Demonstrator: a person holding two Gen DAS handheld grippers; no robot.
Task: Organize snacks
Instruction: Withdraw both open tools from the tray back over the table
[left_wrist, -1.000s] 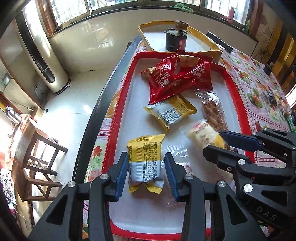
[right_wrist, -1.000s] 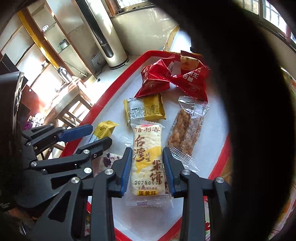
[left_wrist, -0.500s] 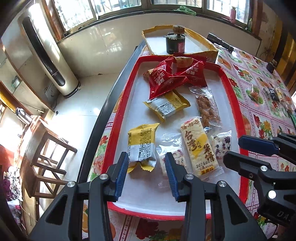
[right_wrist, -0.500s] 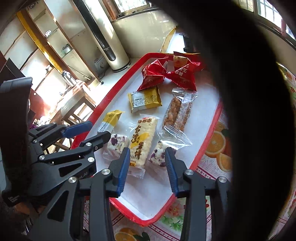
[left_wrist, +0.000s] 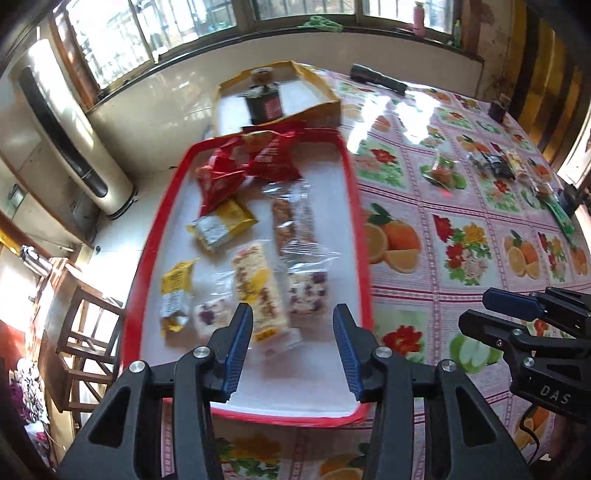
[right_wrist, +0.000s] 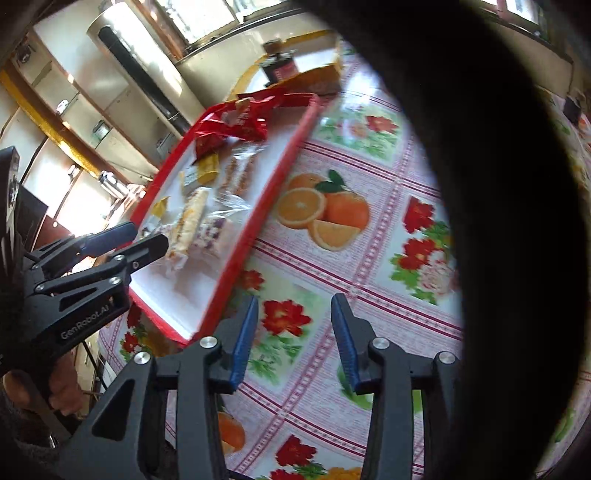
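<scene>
A red tray (left_wrist: 364, 236) holds the sorted snacks: red packets (left_wrist: 236, 170), a yellow packet (left_wrist: 221, 225), a clear nut bar (left_wrist: 291, 225), a rice cracker packet (left_wrist: 258, 288), a small yellow packet (left_wrist: 175, 291) and two white cakes with purple bits (left_wrist: 308, 295). My left gripper (left_wrist: 291, 314) hovers over the tray's near right corner, its jaws opening with nothing between them. My right gripper (right_wrist: 294, 301) hangs over the flowered tablecloth (right_wrist: 332, 221) beside the tray (right_wrist: 280, 166), its jaws also opening and empty. More loose snacks (left_wrist: 443, 171) lie far right on the cloth.
A yellow tray (left_wrist: 317, 85) with a dark jar (left_wrist: 264, 105) stands behind the red one. A black torch (left_wrist: 376, 77) lies at the table's far edge, a green packet (left_wrist: 561, 214) at the right. A wooden chair (left_wrist: 88, 332) stands left of the table. A dark blur covers the right wrist view's right side.
Both grippers drew back and swung right, off the snacks they stood around. The small yellow packet and the rice cracker packet stay in the tray. Both pairs of jaws stand wider.
</scene>
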